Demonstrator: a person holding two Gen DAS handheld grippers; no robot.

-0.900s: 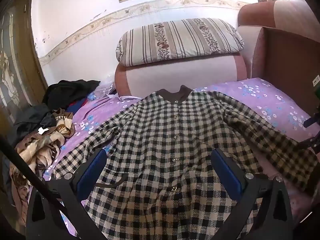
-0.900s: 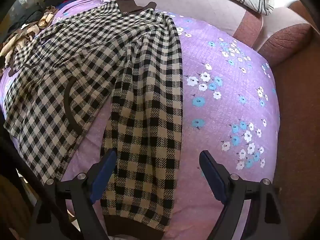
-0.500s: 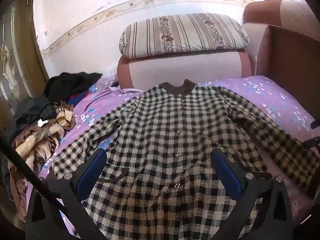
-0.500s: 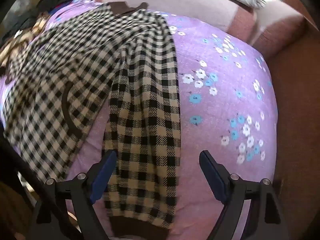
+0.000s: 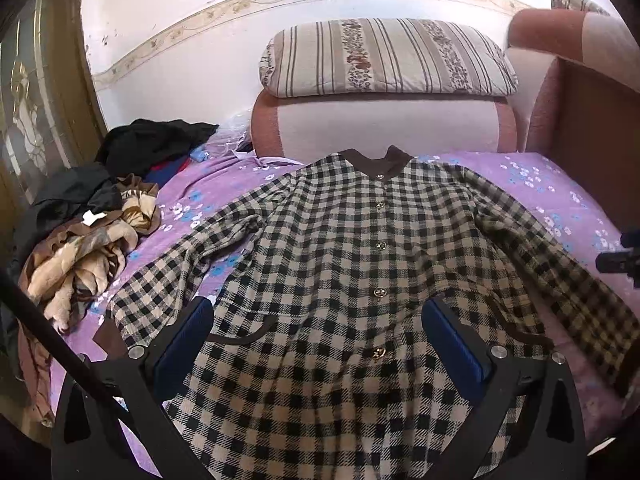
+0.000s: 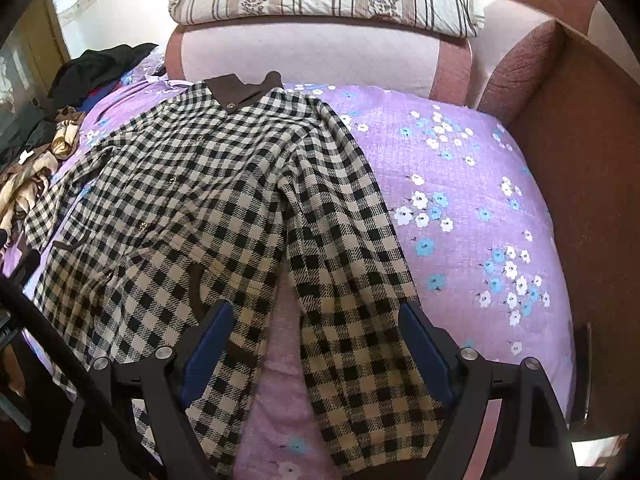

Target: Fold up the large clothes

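Observation:
A black-and-cream checked coat (image 5: 352, 264) with a brown collar and gold buttons lies spread face up on a purple flowered bedsheet (image 5: 552, 192). Both sleeves are stretched outward. My left gripper (image 5: 318, 332) is open and empty, hovering over the coat's lower front. My right gripper (image 6: 316, 340) is open and empty, hovering above the coat's right sleeve (image 6: 352, 280) near its cuff. The coat also shows in the right wrist view (image 6: 192, 200). The right gripper's tip shows at the left wrist view's right edge (image 5: 620, 260).
A pile of other clothes (image 5: 88, 240) lies on the bed's left side. A striped pillow (image 5: 388, 58) sits on the pink headboard cushion (image 5: 384, 128). A brown padded side wall (image 6: 592, 184) bounds the bed on the right. A door (image 5: 36, 100) stands at far left.
Both grippers have tilted up and drawn back, so more of the headboard and pillow shows. The coat has not moved. Both grippers stay open.

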